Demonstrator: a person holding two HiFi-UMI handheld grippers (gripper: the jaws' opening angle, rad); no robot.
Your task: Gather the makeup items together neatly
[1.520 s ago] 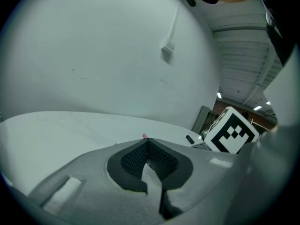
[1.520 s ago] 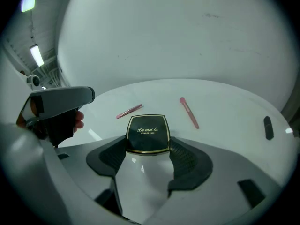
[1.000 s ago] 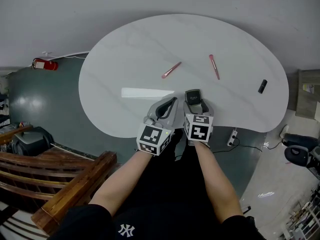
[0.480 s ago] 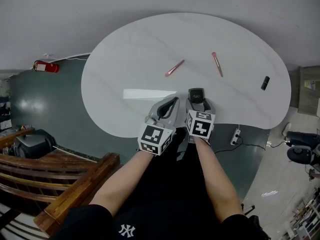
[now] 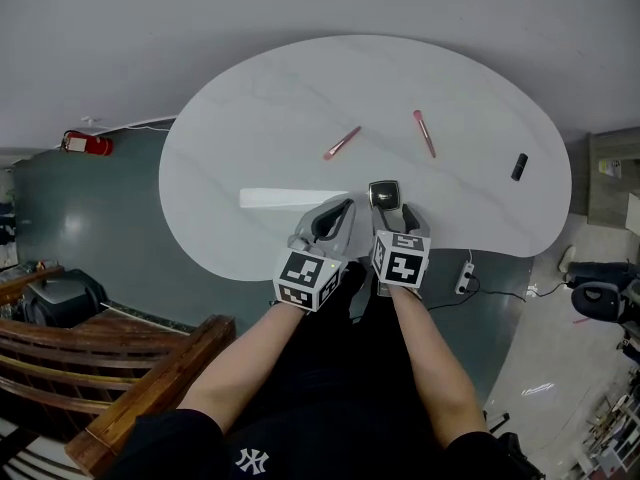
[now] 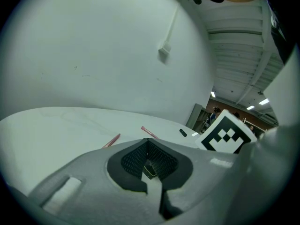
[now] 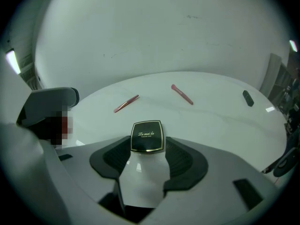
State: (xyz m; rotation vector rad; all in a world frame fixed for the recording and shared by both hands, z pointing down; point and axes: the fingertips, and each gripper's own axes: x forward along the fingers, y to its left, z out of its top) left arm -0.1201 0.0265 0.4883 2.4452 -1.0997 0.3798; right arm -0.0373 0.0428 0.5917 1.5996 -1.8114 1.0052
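Soft, even indoor light washes the white worktop (image 5: 260, 118), broken by one pale rectangular glare patch (image 5: 290, 198) near its front edge; shadows on it are faint. Both gripper views bow heavily toward the rim and fall to black corners. In the right gripper view the compact (image 7: 147, 136) and its gold lettering read sharp. In the left gripper view ceiling strip lights (image 6: 264, 101) glow at right, while the left claw (image 6: 148, 149) looms dim and soft close to the lens.
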